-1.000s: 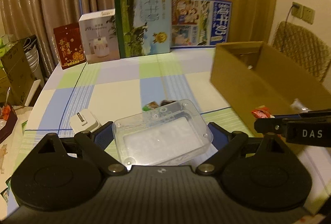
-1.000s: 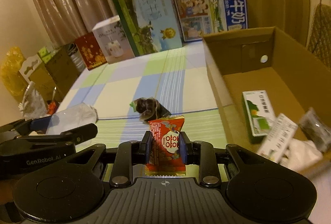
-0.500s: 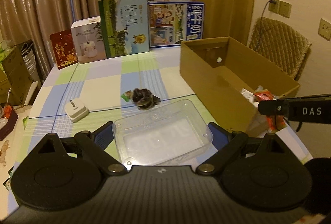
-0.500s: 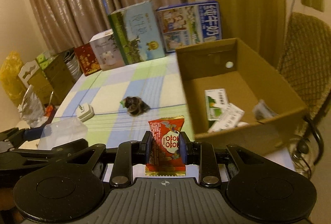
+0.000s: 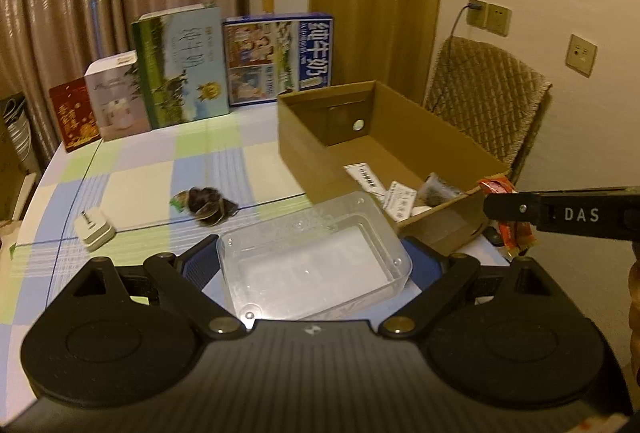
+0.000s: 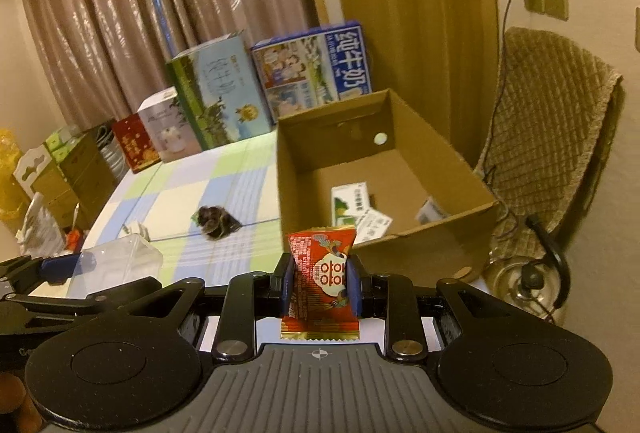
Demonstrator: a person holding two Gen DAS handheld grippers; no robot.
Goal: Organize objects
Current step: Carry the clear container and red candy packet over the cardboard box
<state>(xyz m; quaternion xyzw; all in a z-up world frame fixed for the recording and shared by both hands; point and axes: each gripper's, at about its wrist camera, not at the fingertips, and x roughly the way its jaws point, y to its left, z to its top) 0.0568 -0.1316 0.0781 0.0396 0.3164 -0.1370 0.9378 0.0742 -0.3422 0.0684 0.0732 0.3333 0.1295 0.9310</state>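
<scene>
The left tongs grip a clear plastic container by its sides, mouth up, above the near edge of the checked counter. The right tongs pinch a red snack packet upright, short of the open cardboard box, probably its destination, since small packets already lie inside. A dark wrapped item and a white plug lie loose on the counter.

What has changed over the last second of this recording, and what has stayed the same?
Both hand-held grippers pulled back and up from the table, so the cardboard box now sits farther off and shows whole. Nothing was picked up or released. The left hand-held gripper still holds the clear plastic container, and the right hand-held gripper still grips the red snack packet. The dark packet and white charger lie unmoved.
</scene>
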